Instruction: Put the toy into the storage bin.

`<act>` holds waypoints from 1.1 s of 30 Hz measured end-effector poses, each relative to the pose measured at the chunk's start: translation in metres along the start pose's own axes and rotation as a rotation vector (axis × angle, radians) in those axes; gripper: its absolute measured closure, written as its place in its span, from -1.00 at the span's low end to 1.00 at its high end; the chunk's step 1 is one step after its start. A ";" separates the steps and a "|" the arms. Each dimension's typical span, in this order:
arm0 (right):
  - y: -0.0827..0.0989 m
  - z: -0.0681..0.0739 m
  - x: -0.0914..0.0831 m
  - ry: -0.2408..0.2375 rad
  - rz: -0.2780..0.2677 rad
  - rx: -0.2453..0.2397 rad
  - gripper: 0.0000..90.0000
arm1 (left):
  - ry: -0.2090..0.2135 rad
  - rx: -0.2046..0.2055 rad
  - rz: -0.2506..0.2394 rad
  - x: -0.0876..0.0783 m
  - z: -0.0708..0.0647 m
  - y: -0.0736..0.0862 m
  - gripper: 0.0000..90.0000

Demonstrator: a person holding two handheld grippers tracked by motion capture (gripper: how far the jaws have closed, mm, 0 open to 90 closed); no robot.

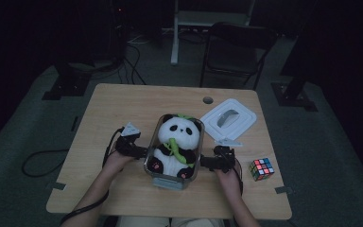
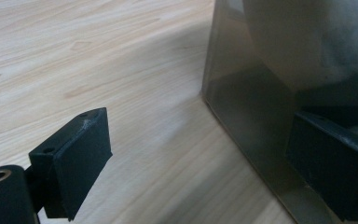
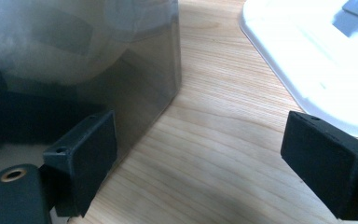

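A clear container [image 1: 172, 178] sits near the front edge of the worktop [image 1: 118, 101], about midway along it, with a plush panda [image 1: 177, 142] seated inside, its head toward the back edge and a green leaf at its chest. The left gripper [image 1: 144, 152] comes up against the container's left wall and the right gripper [image 1: 203, 163] against its right wall, each held in 1 hand. In the left gripper view the jaws stand wide apart, 1 over bare wood and the other at the container [image 2: 256, 112] wall, gripping nothing. In the right gripper view the jaws are likewise spread wide, 1 at the container [image 3: 135, 79] corner, the other out over the wood near the white lid [image 3: 317, 65]; whether either touches the wall I cannot tell. That white lid [image 1: 229, 119] lies toward the back right corner, just behind the right gripper. A colour cube [image 1: 261, 169] rests by the right edge, well apart from the container. A dark chair [image 1: 236, 47] stands beyond the back edge.
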State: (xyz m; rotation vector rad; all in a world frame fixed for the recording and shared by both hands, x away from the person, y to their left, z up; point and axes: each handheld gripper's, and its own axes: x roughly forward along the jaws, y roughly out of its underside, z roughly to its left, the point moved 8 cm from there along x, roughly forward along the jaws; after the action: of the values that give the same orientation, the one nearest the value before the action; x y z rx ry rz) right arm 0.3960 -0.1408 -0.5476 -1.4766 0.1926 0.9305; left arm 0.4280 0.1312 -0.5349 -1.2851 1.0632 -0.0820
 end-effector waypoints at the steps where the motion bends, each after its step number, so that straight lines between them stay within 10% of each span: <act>1: -0.001 -0.001 -0.001 -0.004 0.000 0.002 -0.73 | 0.013 -0.003 0.009 0.000 -0.004 0.001 -0.82; 16: -0.024 -0.020 -0.009 0.030 -0.033 -0.004 -0.71 | 0.011 0.015 0.021 -0.009 -0.006 -0.009 -0.82; 25: -0.063 -0.020 -0.043 0.006 -0.150 0.012 -0.71 | -0.026 0.026 -0.083 -0.039 0.002 -0.069 -0.82; 33: -0.092 0.010 -0.042 -0.057 -0.163 -0.023 -0.71 | 0.006 0.082 -0.096 -0.034 -0.022 -0.106 -0.82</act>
State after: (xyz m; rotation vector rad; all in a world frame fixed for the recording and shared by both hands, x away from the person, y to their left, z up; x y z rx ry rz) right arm 0.4227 -0.1335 -0.4499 -1.4618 0.0195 0.8436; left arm 0.4464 0.0988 -0.4278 -1.2618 0.9925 -0.2005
